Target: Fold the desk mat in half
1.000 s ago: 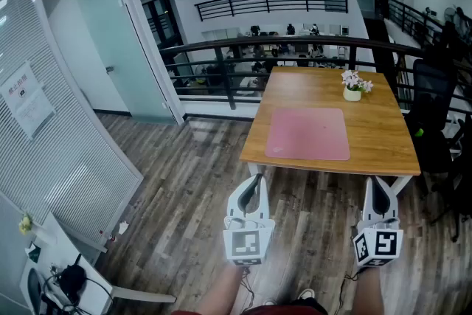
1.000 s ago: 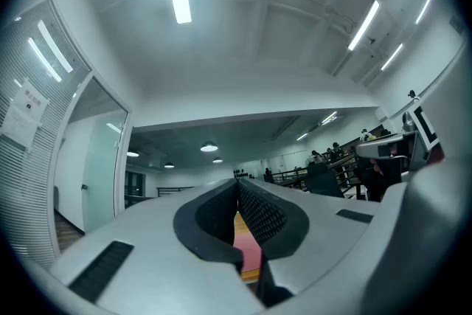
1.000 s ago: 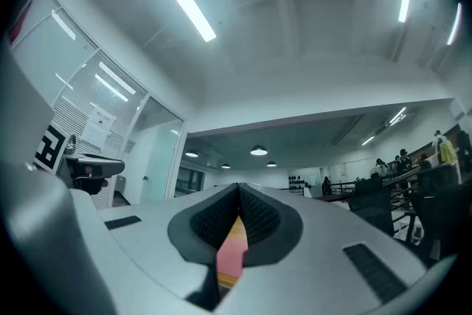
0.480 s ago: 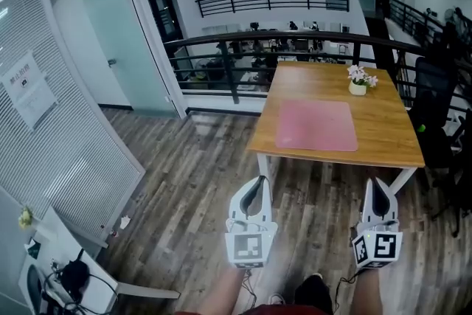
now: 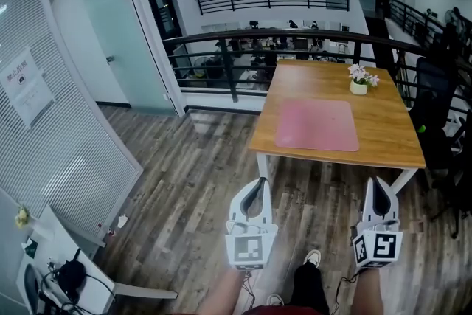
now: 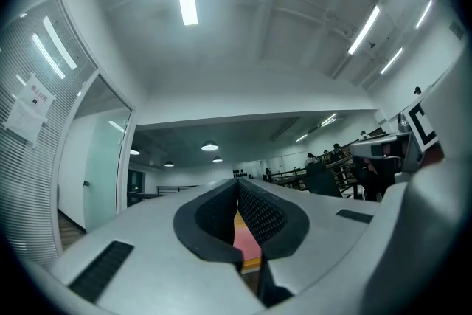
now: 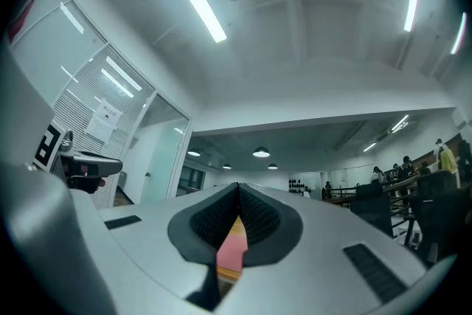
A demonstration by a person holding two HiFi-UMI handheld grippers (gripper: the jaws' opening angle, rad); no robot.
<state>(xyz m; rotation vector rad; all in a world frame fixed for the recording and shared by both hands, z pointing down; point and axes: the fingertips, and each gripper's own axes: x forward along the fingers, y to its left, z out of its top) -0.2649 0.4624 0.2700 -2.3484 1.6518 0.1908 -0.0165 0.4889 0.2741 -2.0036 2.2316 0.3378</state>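
Note:
The pink desk mat (image 5: 317, 125) lies flat on the wooden table (image 5: 383, 145) ahead of me. My left gripper (image 5: 258, 184) and right gripper (image 5: 378, 184) hang side by side over the floor, well short of the table's near edge. Both are shut with nothing in them. In the left gripper view a strip of the mat (image 6: 242, 236) shows far off past the shut left gripper (image 6: 237, 185). The right gripper view shows the same strip of mat (image 7: 232, 247) behind the shut right gripper (image 7: 238, 189).
A small pot of flowers (image 5: 359, 85) stands on the table beyond the mat. A black railing (image 5: 295, 48) runs behind the table and a black chair (image 5: 435, 99) stands at its right. Glass partition and door (image 5: 110, 40) at the left; white desk (image 5: 59, 269) at the lower left.
The view has shifted as I walk toward the table: it now sits a little further right, and a shoe shows between the grippers. Both grippers stay shut and side by side.

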